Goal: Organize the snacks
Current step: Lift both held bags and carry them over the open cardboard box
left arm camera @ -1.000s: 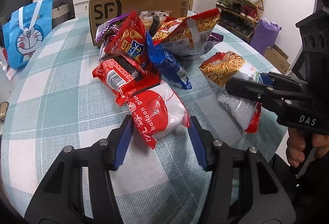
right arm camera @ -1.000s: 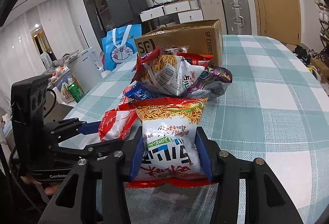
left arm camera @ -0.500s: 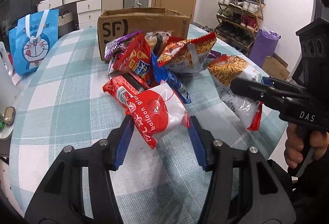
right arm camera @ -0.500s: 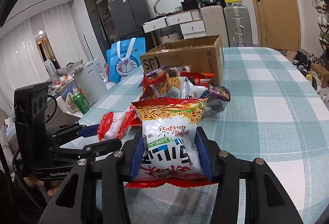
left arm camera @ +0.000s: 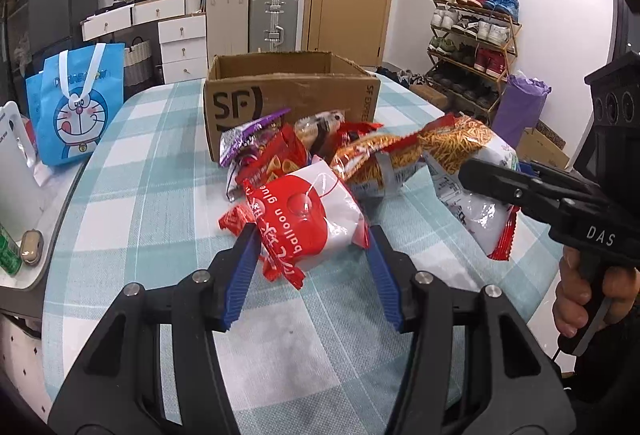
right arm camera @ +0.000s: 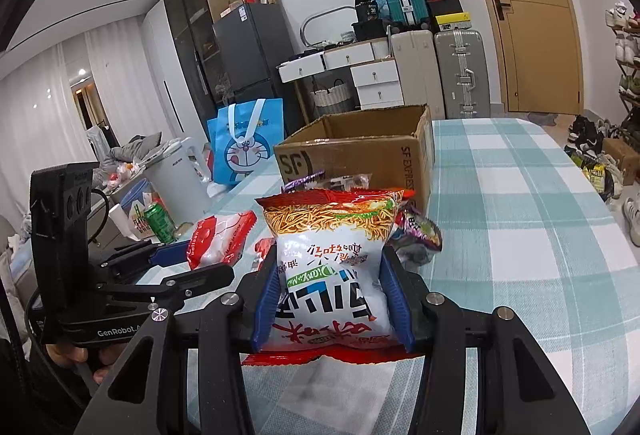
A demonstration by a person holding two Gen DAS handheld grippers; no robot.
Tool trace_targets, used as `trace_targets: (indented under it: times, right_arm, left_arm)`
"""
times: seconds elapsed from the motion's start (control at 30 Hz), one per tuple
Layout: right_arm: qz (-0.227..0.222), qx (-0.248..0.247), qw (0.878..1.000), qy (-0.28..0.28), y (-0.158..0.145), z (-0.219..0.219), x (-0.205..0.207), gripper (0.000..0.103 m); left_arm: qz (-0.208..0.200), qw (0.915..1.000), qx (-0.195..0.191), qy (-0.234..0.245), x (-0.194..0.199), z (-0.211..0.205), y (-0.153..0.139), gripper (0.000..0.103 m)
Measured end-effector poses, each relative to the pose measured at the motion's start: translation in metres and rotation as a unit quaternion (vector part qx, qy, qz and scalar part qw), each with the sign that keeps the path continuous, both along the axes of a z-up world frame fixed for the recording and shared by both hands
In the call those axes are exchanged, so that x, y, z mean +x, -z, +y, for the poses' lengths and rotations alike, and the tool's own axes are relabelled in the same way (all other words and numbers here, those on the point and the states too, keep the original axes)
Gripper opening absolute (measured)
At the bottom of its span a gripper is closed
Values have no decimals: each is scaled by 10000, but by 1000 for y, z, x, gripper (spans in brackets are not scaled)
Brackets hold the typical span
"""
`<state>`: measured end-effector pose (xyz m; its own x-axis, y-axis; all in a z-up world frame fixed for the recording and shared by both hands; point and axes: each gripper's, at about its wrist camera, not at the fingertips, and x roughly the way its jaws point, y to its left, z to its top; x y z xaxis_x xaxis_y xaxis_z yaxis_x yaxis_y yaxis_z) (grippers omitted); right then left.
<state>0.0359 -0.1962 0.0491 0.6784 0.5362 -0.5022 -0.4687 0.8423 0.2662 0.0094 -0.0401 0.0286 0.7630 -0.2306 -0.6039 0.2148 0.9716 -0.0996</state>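
Note:
My left gripper is shut on a red and white balloon glue packet and holds it above the table. My right gripper is shut on a white and red noodle snack bag, also lifted; that bag shows in the left wrist view. A pile of snack bags lies in front of an open SF cardboard box, which also shows in the right wrist view. The left gripper with its packet appears at the left of the right wrist view.
The table has a teal checked cloth. A blue Doraemon bag stands at its left edge. A white kettle and a green can stand on a side surface. A shoe rack is at the right.
Both grippers have risen and pulled back from the pile with their packets. The open top of the box has come into view.

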Motion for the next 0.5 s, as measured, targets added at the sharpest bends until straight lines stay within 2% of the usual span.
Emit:
trace_targets:
  times: [0.5]
  right_arm:
    - [-298, -11, 9995, 84, -33, 8, 38, 48]
  left_arm:
    - [-240, 9996, 13, -111, 45, 8, -39, 51]
